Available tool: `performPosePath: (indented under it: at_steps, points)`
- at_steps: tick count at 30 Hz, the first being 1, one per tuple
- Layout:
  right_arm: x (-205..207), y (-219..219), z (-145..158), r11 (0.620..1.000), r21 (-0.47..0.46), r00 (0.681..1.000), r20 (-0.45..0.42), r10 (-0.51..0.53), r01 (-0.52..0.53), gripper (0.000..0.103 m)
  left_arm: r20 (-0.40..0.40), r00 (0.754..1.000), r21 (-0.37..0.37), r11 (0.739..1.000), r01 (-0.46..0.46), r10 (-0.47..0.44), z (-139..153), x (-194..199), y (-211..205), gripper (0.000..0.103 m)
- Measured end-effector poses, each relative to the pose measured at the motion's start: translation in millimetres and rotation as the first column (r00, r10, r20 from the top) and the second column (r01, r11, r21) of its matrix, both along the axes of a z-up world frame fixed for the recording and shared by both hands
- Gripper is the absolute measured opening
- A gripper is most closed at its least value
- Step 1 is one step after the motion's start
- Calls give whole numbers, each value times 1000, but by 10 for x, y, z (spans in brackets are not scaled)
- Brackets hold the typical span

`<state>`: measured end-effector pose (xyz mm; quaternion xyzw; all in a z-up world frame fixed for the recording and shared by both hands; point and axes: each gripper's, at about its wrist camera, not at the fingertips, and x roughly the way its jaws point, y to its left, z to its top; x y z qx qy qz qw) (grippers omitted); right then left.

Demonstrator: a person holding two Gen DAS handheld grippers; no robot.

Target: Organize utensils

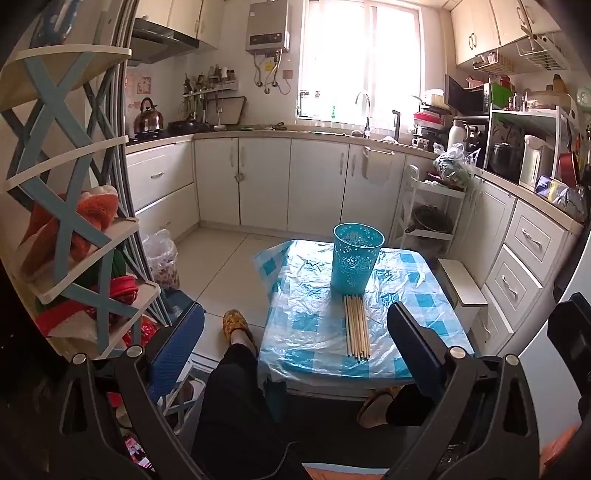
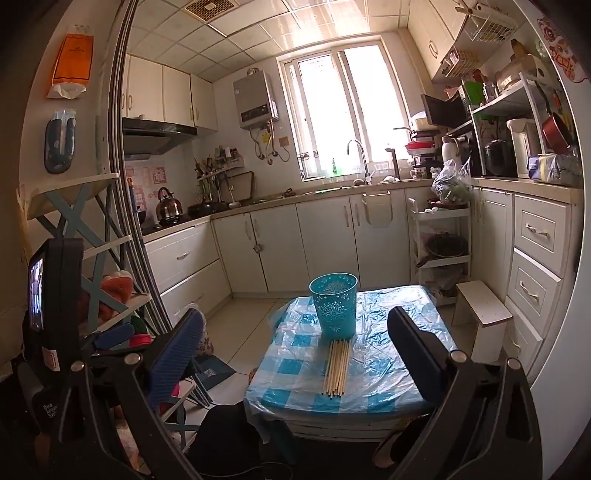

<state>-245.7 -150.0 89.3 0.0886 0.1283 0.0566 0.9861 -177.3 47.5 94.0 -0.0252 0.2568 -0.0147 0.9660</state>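
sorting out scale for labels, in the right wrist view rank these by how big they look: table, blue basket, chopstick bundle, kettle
1. table, by far the largest.
2. blue basket.
3. chopstick bundle, as long as the basket is tall but much narrower.
4. kettle, smallest, though it stands far back on the counter, so distance shrinks it.

A kettle is seen on the stove at the far left, below a range hood. A water heater is mounted on the far wall beside the bright window. A faucet stands under the window. White cabinets line the walls. A blue-and-white shelf rack stands at the near left, and a white stool at the right.
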Motion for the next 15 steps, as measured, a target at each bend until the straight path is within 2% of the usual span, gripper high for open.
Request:
performPosePath:
  at_steps: [15]
  points:
    - [2,-11,0,1000,0,1000,-4,0,0,96,4,1000,2,1000,-1,1,1,-9,-19,95]
